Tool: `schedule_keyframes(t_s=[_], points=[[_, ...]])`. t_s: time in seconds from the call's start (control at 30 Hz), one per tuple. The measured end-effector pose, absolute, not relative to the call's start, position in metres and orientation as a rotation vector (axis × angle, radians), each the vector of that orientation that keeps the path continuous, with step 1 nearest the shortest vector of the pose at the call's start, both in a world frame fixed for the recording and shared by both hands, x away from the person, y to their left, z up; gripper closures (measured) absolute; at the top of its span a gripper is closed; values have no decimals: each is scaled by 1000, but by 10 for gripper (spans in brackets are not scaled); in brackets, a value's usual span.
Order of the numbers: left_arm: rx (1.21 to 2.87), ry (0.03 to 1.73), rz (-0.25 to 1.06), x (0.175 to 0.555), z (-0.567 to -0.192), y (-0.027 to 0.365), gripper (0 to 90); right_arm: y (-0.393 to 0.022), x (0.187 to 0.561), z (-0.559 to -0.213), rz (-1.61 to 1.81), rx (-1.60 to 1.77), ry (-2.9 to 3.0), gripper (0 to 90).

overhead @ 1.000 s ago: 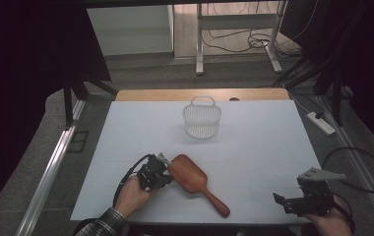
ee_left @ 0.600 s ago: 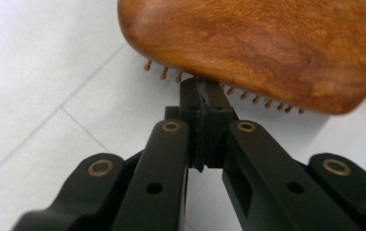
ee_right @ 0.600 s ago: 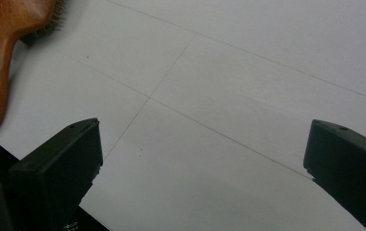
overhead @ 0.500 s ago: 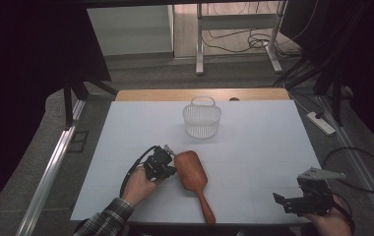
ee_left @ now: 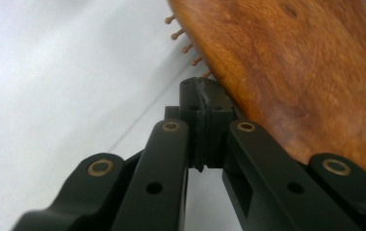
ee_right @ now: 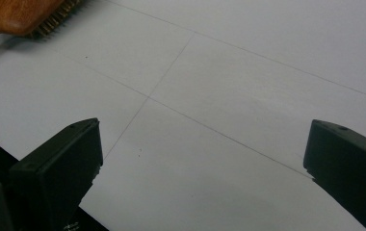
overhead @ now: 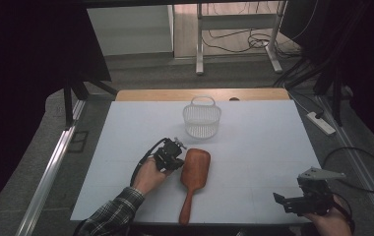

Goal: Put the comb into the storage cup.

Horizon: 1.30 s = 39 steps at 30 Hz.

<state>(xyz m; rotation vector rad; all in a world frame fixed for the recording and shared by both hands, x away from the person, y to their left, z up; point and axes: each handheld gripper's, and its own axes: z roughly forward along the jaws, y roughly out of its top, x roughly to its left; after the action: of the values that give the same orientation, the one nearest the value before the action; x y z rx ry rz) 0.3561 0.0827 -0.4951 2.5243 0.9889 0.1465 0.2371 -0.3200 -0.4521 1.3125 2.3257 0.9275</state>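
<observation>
A wooden paddle hairbrush (overhead: 195, 169) lies bristles down on the white table sheet (overhead: 259, 147), with its handle pointing toward the near edge. My left gripper (overhead: 177, 160) is shut with nothing between its jaws, and its tip rests against the left edge of the brush head. In the left gripper view the closed jaws (ee_left: 202, 94) meet just under the brush's (ee_left: 306, 72) rim, where a few bristle pins show. My right gripper (overhead: 287, 201) stands open near the front right corner; its view has the jaws (ee_right: 202, 144) wide apart over bare sheet, with the brush (ee_right: 22, 14) far off.
A white wire basket (overhead: 202, 118) with a handle stands upright at the back middle of the sheet. A wooden table strip (overhead: 175, 94) runs behind it. Dark floor, cables and metal frames surround the table.
The left hand has pushed rightward and slightly away against the brush head. The brush has swung round, its handle turning from the lower right to point at the near edge. The right gripper has stayed put.
</observation>
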Motion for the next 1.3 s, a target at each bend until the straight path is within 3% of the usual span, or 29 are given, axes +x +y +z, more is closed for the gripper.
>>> schedule_keyframes(t_s=[0.63,1.07,1.3], points=[[2528,911,148,371,-490,51,888,-320,237,-452,930,1311,2325,0],[2451,921,118,366,-480,71,882,-320,237,-452,933,1312,2323,0],[2420,907,65,356,-476,87,819,-320,236,-452,930,1310,2322,0]])
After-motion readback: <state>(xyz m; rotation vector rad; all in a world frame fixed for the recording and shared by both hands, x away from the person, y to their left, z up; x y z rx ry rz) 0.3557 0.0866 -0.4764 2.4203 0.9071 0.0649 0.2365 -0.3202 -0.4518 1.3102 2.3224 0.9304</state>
